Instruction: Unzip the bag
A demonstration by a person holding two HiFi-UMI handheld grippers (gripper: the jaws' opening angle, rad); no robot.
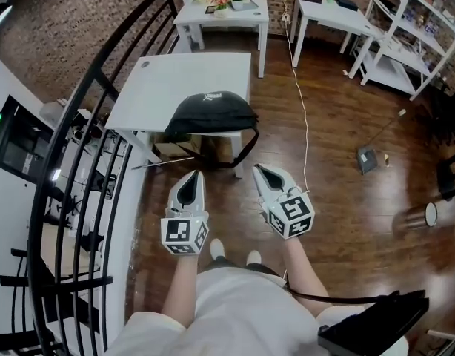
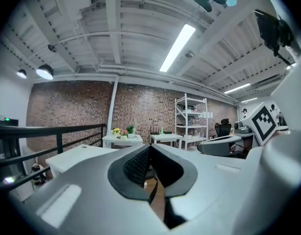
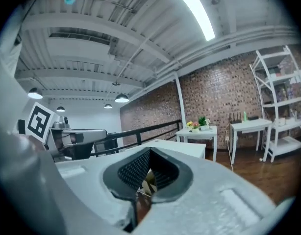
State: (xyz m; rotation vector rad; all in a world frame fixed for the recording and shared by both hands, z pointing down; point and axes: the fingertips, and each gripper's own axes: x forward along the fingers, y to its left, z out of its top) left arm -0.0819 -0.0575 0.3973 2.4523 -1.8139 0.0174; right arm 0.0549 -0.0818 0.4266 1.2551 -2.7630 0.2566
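A black bag (image 1: 210, 114) lies on the near edge of a white table (image 1: 168, 80), with a strap hanging off the front. My left gripper (image 1: 192, 175) and right gripper (image 1: 261, 169) are held side by side in the air, short of the table and apart from the bag. Both are shut with nothing between the jaws. In the left gripper view the shut left gripper (image 2: 150, 148) points level across the room and hides the bag. The right gripper (image 3: 149, 153) does the same in the right gripper view.
A black curved railing (image 1: 87, 124) runs along the left. Behind the bag's table stand a small white table with flowers (image 1: 224, 13), a white desk (image 1: 331, 13) and white shelving (image 1: 413, 43). A white cable (image 1: 301, 102) and a dustpan (image 1: 366, 159) lie on the wooden floor.
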